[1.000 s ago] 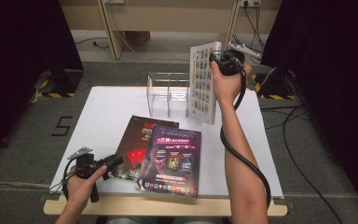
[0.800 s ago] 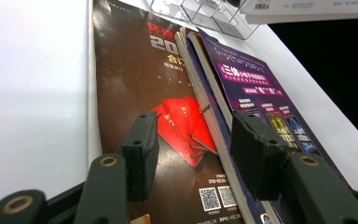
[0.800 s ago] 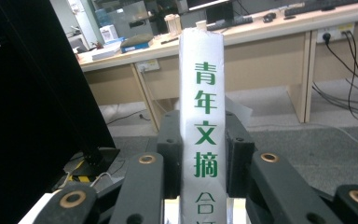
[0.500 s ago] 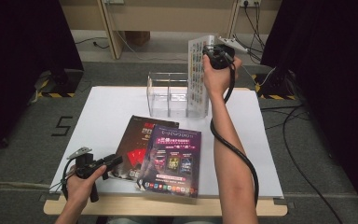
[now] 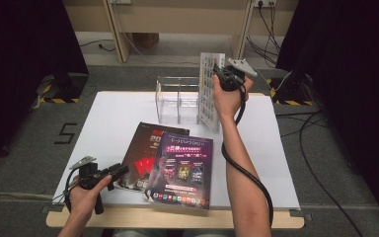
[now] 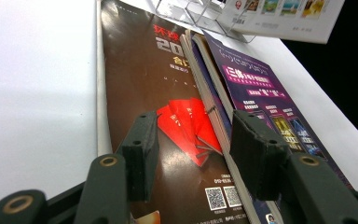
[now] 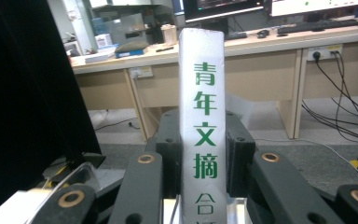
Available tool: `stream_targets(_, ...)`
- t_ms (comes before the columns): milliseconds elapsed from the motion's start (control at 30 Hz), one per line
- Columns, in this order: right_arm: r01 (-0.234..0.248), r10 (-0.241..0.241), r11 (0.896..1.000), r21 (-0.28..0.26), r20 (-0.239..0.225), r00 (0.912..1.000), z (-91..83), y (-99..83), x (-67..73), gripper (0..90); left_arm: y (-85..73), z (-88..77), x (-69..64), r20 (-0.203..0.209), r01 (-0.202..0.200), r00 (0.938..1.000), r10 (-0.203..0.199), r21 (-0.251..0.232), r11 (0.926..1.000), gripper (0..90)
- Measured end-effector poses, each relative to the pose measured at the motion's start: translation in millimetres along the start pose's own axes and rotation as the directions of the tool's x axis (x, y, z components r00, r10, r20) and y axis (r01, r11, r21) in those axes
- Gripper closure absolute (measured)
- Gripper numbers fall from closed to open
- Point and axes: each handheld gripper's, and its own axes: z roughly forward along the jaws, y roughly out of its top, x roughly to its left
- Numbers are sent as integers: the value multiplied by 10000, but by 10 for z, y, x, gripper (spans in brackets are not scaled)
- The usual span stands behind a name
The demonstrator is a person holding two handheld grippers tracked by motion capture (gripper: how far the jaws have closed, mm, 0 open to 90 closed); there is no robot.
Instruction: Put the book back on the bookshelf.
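Flat, seemingly two magazines (image 5: 170, 165); one upright (image 5: 208, 91).

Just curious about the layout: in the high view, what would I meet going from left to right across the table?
Left tongs → dark brown book → purple book → white book gripped upright in the right tongs.

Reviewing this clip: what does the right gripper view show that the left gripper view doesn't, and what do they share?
Right gripper view: the white book's spine with green characters clamped between the right gripper pads, with wooden desks behind. Left gripper view: the left gripper open above the dark brown magazine with red fans and the purple-covered magazine overlapping it. Both: the clear acrylic rack, and that white book, whose picture-grid cover crosses the left view's top.
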Motion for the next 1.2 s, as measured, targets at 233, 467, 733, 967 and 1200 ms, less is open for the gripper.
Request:
stream_targets(233,564,-557,9983,176,-403,9976,-307,-140,-146,721,-30,11,-15,51,105,9999,-105,53,9999,510)
stream_targets(467,1064,-996,9900,925,-752,9922,-588,-232,-221,698,-27,8,-12,13,147,9999,-147,22,9999,510)
stream_targets(733,729,-563,9746,2117,-834,9949,-776,-276,-198,674,-26,-3,-18,51,172,9998,-172,-35,9998,510)
stream_targets(967,741,-585,9686,2375,-720,9957,-917,-304,-188,665,-24,-9,-12,61,177,9998,-177,-75,9998,511)
stream_targets(1200,708,-568,9665,2468,-634,9964,-916,-218,-203,617,-27,-6,-10,68,217,9997,-216,-55,9997,511)
